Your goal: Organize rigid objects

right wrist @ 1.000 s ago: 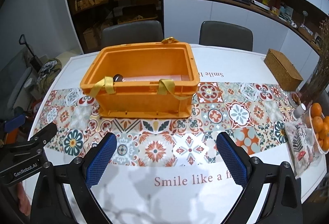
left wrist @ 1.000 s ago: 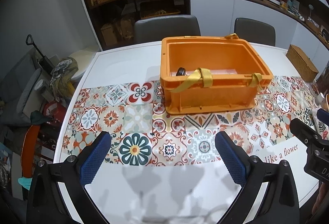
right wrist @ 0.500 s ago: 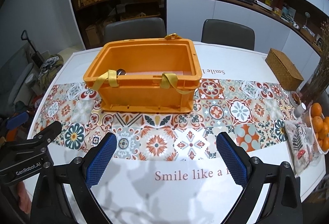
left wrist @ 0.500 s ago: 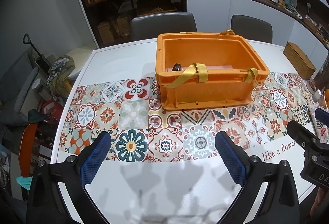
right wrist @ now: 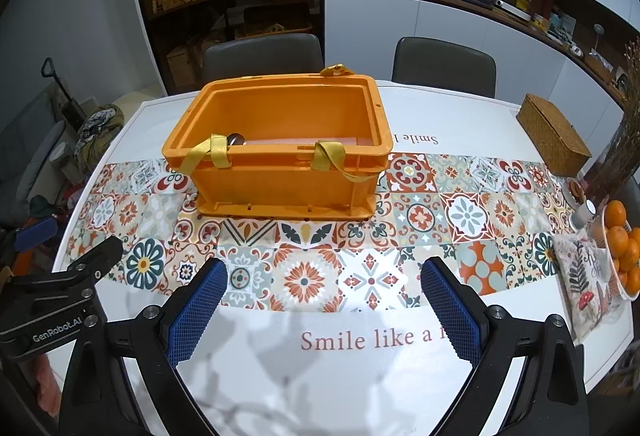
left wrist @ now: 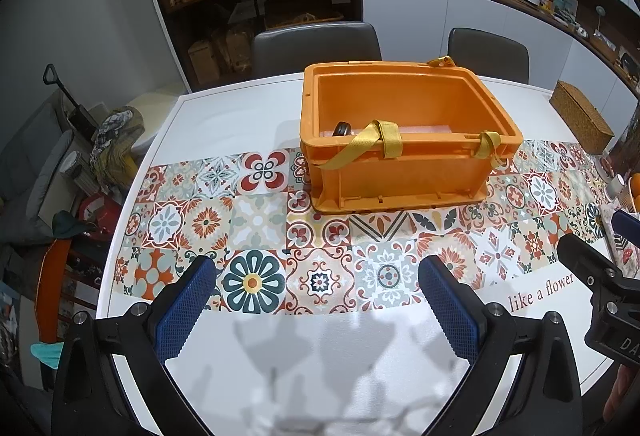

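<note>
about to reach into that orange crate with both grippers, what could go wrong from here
The yellow straps draped over the orange crate near rim could snag a finger going in. The dark round item sits low against the near wall, mostly hidden, so a grasp may miss or knock it.

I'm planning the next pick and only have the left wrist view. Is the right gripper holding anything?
Observer: No. The right gripper is open and empty, over the white table, short of the orange crate.
Operator: What's on the table's right side?
Observer: A pile of oranges, with a patterned cloth beside it.
Operator: And the dark thing inside the crate?
Observer: From the right wrist, that rounded item shows a shiny grey face at the crate's near left corner. I cannot tell what it is.
</note>
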A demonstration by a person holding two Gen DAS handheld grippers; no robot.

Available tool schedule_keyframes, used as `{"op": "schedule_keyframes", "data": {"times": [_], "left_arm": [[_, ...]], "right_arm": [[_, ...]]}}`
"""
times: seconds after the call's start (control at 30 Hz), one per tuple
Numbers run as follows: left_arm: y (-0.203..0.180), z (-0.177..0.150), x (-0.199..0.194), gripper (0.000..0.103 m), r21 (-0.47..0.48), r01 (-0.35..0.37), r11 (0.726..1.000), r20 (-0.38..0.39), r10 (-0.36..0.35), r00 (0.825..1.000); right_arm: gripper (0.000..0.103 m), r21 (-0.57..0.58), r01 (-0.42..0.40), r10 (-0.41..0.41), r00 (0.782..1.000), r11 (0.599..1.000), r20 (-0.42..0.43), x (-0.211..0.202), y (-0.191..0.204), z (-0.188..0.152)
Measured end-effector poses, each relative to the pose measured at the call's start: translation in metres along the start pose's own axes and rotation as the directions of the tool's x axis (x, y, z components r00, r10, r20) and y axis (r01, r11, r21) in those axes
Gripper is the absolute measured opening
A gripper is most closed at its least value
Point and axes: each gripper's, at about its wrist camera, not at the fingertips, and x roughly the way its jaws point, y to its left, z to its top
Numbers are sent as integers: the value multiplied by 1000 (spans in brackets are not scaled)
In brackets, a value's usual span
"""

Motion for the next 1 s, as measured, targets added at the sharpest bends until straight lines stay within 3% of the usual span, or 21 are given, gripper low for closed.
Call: {"op": "schedule_keyframes", "data": {"times": [1.0], "left_arm": [[0,-1,2,103,-6,10,1000,-7,-10,1000]], "right_arm": [[98,0,-3,3,1000,1000,-6,1,0,1]]}}
